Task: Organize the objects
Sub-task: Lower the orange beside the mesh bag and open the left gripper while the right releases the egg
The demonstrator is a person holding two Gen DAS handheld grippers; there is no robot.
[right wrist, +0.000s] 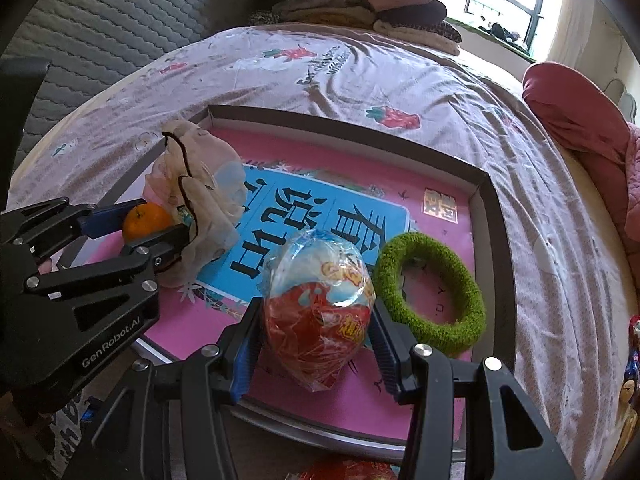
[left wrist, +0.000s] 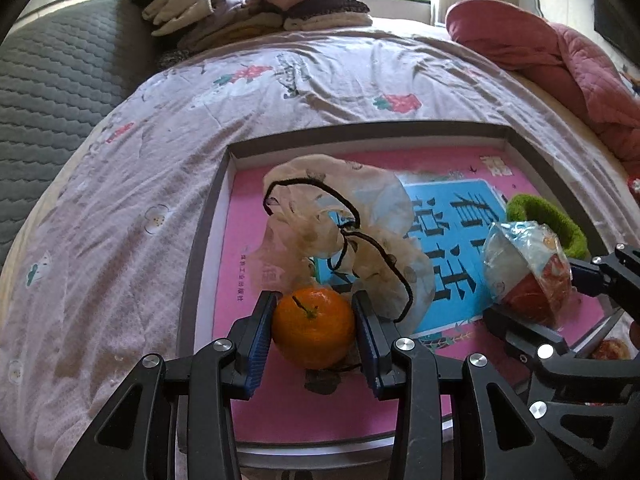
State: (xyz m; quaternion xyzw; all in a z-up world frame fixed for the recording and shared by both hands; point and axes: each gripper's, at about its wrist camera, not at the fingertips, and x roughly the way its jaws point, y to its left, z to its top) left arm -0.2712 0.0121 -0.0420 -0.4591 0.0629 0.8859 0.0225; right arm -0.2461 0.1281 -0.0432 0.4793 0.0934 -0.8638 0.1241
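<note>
My left gripper [left wrist: 313,334] is shut on an orange tangerine [left wrist: 313,332] over the near left part of a shallow pink-lined box tray [left wrist: 400,126]; the gripper also shows in the right wrist view [right wrist: 154,220] with the tangerine [right wrist: 146,222]. A sheer beige shower cap with black trim [left wrist: 352,224] lies crumpled just beyond it. My right gripper [right wrist: 318,340] is shut on a plastic-wrapped red and blue snack packet [right wrist: 320,308], held over the tray's near right part. A green fuzzy hair ring [right wrist: 430,292] lies in the tray to the right of the packet.
The tray [right wrist: 500,240] rests on a bed with a pale floral sheet [left wrist: 168,128]. A pile of folded clothes [left wrist: 256,4] is at the far end. A red quilt [left wrist: 560,64] is bunched at the right. A grey quilted mattress [left wrist: 52,68] lies left.
</note>
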